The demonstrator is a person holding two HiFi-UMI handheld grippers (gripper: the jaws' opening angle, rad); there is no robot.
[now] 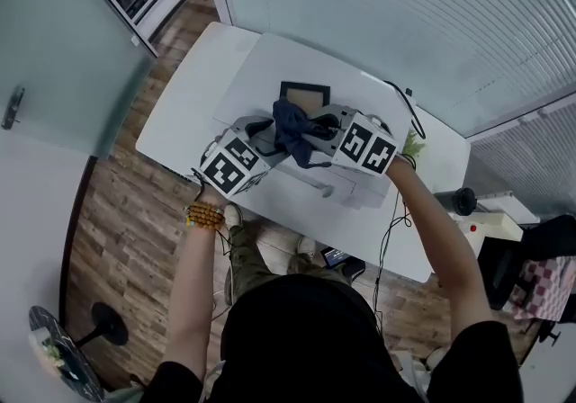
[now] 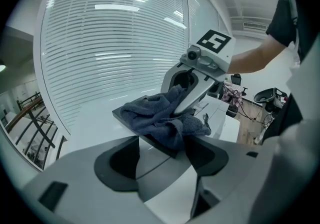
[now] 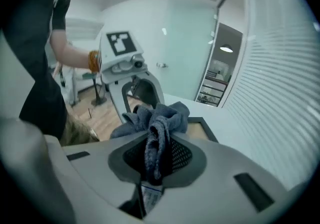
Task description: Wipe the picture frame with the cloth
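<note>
1. Left gripper (image 2: 162,158) – jaws partly spread, clamping the near edge of the frame (image 2: 150,140).
2. Right gripper (image 3: 157,154) – jaws pressed together, pinching the cloth (image 3: 161,118).
3. The cloth lies bunched on the frame, over the table (image 1: 184,109).

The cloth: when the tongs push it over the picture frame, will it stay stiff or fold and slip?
Probably floppy: the cloth hangs in loose folds from the shut right tongs. It looks like terry, so it should drag rather than slide on the picture frame. Being bunched, it may wipe only a narrow strip.
</note>
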